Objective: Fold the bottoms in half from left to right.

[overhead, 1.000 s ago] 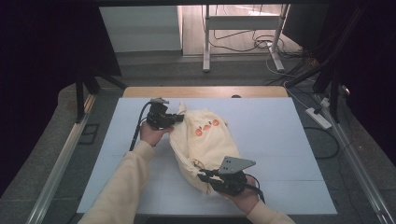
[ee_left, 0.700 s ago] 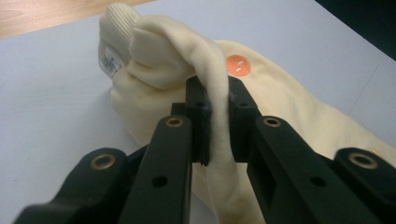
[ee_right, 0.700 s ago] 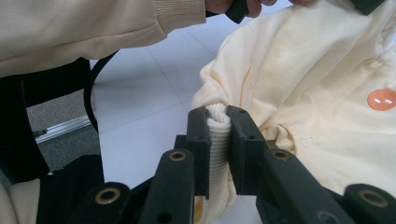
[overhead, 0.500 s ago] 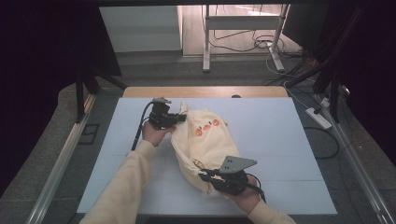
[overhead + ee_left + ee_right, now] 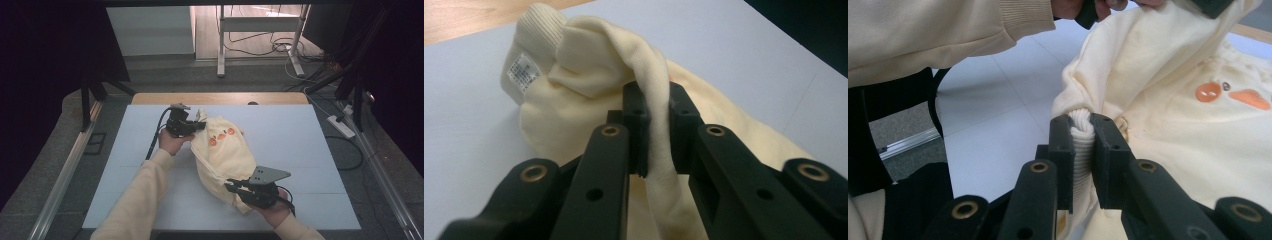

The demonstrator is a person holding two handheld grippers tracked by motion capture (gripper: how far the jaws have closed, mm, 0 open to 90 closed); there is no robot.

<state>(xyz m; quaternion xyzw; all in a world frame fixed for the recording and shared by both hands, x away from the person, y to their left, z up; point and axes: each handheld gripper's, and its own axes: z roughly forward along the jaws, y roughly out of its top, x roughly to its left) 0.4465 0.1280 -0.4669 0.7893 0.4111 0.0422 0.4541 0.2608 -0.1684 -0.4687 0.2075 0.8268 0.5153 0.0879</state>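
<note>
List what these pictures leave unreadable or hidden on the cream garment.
- Care label, left gripper view: its print is too small to read.
- Orange print, high view: too small to identify; in the right gripper view it is cut off by the right edge.
- Cream garment: its underside lies hidden against the white table.

White table (image 5: 310, 140), power strip (image 5: 341, 126) on floor.

A white tabletop (image 5: 300, 140) with a wooden far edge (image 5: 220, 98) is set on a grey floor (image 5: 55, 165). Beyond it, a white cabinet (image 5: 150, 30) and a metal stand (image 5: 260, 30) are lit brightly, with cables (image 5: 265, 47) coiled beneath. A white power strip (image 5: 341, 126) lies at the right. Both sides are left dark.
</note>
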